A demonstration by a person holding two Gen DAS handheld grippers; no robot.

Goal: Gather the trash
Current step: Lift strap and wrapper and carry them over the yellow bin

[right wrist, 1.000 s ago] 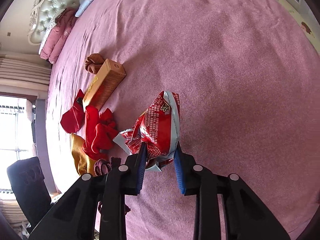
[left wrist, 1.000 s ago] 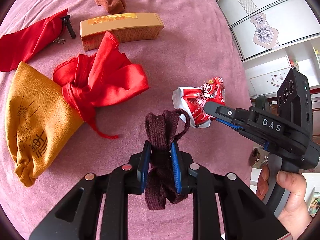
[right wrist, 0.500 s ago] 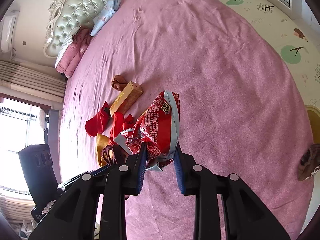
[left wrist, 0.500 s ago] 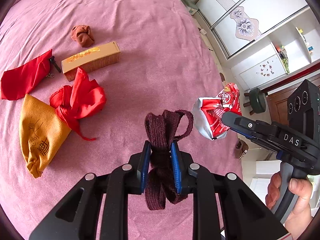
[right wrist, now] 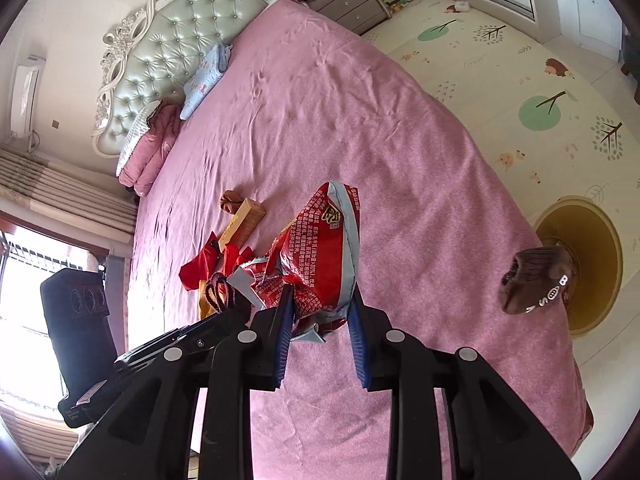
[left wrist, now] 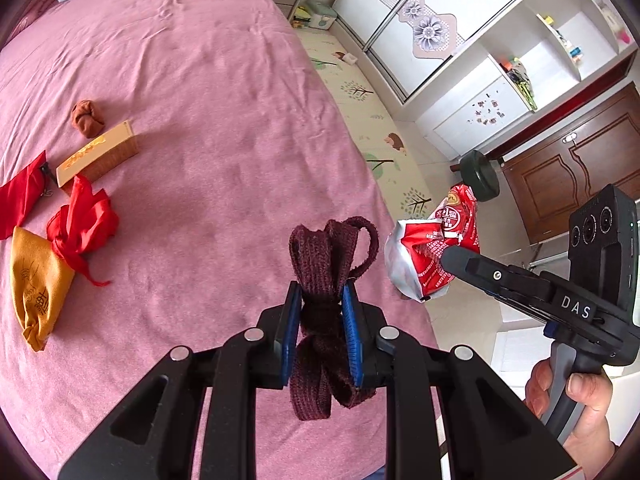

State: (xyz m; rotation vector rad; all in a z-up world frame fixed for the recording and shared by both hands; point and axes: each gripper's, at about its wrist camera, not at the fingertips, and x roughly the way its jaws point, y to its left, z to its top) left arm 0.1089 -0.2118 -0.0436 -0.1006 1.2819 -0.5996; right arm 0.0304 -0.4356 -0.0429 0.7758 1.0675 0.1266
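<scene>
Left wrist fisheye: looks steeply down along own fingers, above pink bedspread [left wrist: 224, 92]. Right wrist fisheye: similar downward tilt, faces tufted pale-green headboard [right wrist: 176, 32]. Shared: bedspread, tan rectangular cardboard box [left wrist: 98, 156] [right wrist: 244, 222].

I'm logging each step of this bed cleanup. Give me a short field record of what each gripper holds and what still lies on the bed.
left gripper: shut on the maroon knitted strap, held above the bed
right gripper: shut on the red snack wrapper, also lifted
bed cover: pink, holds everything else
left on bed: tan box, brown cloth ball, red cloth, red pouch, yellow drawstring bag
near bed edge: brown sock, in the right wrist view
trash bin: none identifiable
</scene>
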